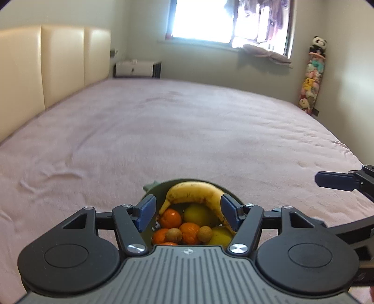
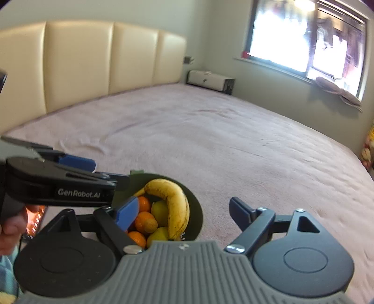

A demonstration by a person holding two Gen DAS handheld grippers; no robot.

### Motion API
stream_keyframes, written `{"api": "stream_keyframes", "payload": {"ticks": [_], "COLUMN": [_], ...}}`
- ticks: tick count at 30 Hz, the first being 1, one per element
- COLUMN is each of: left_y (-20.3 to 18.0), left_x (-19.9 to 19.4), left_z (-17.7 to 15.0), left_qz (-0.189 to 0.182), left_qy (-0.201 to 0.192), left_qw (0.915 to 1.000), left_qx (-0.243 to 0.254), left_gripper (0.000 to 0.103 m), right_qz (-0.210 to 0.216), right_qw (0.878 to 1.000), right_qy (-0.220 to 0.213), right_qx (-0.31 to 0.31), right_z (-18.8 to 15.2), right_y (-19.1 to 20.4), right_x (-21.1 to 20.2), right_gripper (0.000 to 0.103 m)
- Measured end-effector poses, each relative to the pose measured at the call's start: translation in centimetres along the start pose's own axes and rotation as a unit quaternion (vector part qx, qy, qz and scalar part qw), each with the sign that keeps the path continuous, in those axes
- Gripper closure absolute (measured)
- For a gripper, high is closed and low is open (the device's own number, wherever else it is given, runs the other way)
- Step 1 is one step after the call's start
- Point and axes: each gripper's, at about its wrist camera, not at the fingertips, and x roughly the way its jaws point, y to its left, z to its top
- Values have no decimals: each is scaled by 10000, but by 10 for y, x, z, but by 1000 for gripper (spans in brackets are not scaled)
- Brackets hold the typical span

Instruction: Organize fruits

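Observation:
A dark bowl [image 1: 230,190] sits on the pink bed near me, filled with fruit: a banana [image 1: 198,190] on top, oranges [image 1: 170,218], yellow-green round fruit [image 1: 198,214] and small brown fruit [image 1: 174,234]. My left gripper [image 1: 188,211] is open and empty, its blue pads either side of the bowl's fruit, just above it. In the right wrist view the bowl [image 2: 197,208] and banana [image 2: 175,205] lie left of centre. My right gripper [image 2: 182,214] is open and empty over the bowl's right rim. The left gripper [image 2: 77,163] reaches in from the left.
The bed's pink blanket [image 1: 187,131] spreads wide ahead. A cream padded headboard [image 1: 58,63] stands at the left. A white bedside unit [image 1: 136,68] sits at the far corner, a window [image 1: 210,21] behind, and a stack of plush toys [image 1: 312,77] at the right wall.

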Motion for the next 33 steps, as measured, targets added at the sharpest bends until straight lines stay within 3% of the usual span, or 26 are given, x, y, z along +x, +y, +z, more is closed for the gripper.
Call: {"api": "stream_keyframes", "payload": {"ticks": [13, 22, 28, 33], "left_y": [-27, -30, -29, -29], "left_x": [-31, -11, 7, 15], "left_z": [-18, -38, -46, -54], "left_qz": [224, 280, 472, 404], "left_qy": [-319, 254, 615, 894], "left_qw": [9977, 9979, 9957, 9942], "left_qx": [555, 517, 508, 442], "left_gripper": [19, 18, 17, 17], "right_qz": [-822, -884, -924, -1016], "right_qw": [9944, 9904, 9900, 9878], "right_qy": [-87, 118, 287, 455], "right_qx": [653, 1052, 1027, 1089], "right_z": [-37, -58, -70, -75], "right_y": [-10, -20, -20, -24], "right_x": [-53, -40, -27, -13], "right_gripper": [5, 4, 4, 4]}}
